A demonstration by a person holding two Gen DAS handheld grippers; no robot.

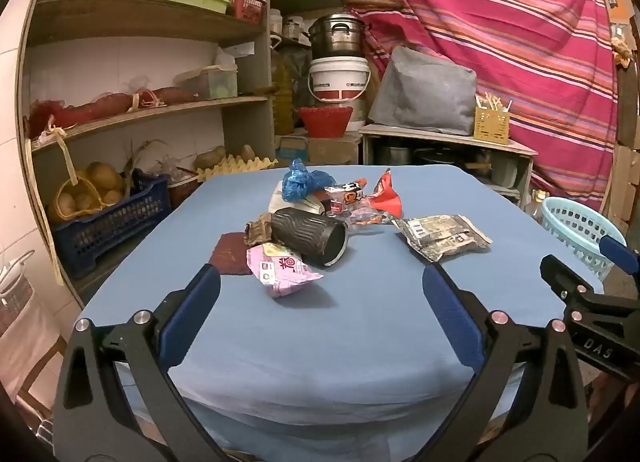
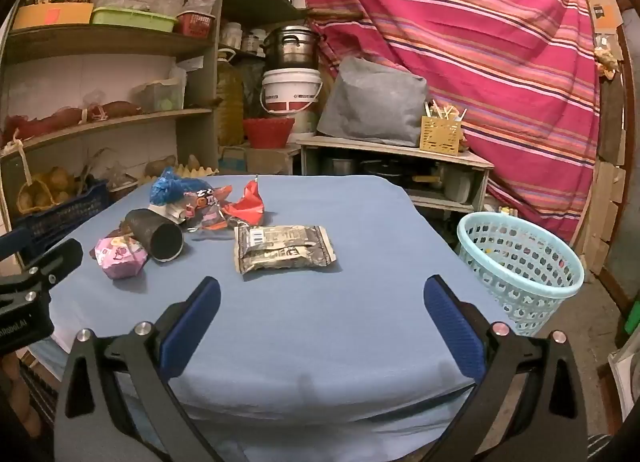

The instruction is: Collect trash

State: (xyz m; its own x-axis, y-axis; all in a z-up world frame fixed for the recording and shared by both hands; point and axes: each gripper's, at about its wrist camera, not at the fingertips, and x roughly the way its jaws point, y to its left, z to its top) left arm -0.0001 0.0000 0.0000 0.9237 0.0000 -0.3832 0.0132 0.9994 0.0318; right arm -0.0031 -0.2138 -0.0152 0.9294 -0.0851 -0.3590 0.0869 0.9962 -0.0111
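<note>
- Hovering at the near edge of the table [image 2: 320, 322], the right gripper [image 2: 320, 302] has its jaws spread wide and empty.
- Left gripper [image 1: 320, 290]: likewise spread wide, nothing between the pads, low centre of its own view.
- Trash lies mid-table, ahead of both tools. Silver snack packet [image 2: 284, 248] sits just above centre in the right view, directly ahead of the right gripper, long axis running across the frame.
- Pink wrapper [image 1: 286, 268] lies just ahead of the left gripper, touching a dark toppled cup [image 1: 310, 236]; blue bag [image 1: 300, 180] and red wrapper [image 1: 386, 194] lie farther back.
- Pale blue basket [image 2: 520, 262] stands beside the table, right of frame.
- Judgement: right gripper is nearer the packet and the basket; a crosswise packet suits closing across its short width.
</note>
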